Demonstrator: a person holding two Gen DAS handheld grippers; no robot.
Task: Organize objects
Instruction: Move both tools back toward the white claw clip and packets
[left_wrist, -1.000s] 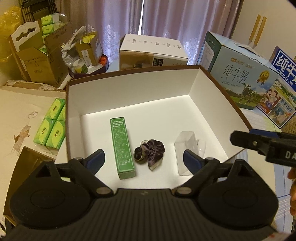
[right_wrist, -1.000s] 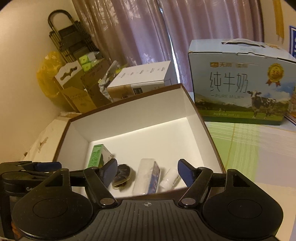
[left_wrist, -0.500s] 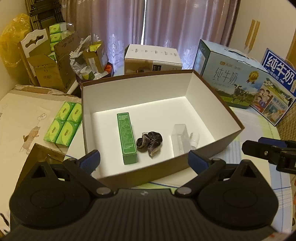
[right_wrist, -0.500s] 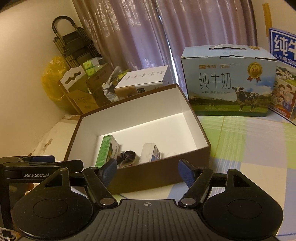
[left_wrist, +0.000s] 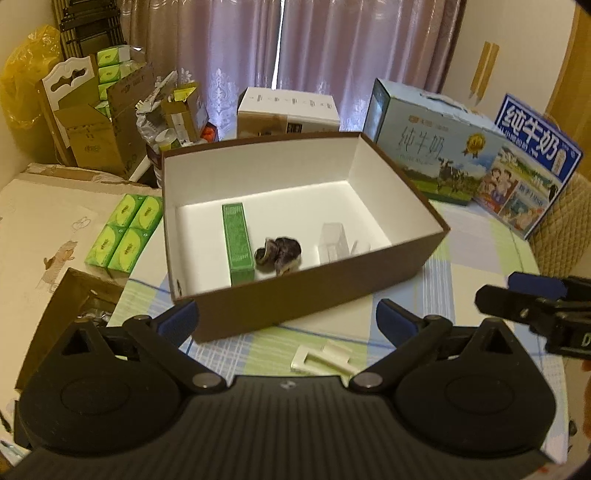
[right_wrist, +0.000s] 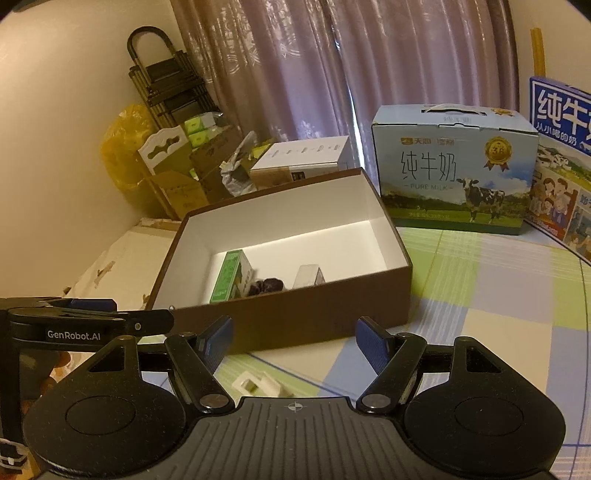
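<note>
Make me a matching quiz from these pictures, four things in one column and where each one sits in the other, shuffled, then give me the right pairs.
Things:
1. green carton
2. dark scrunchie
3. white plastic piece
4. green tissue packs

Places:
A. on the tablecloth in front of the brown box
B. outside the box, beside its left wall
C. inside the box, nearest its left wall
D. inside the box, between the carton and the clear case

Pairs: 1-C, 2-D, 3-A, 4-B
</note>
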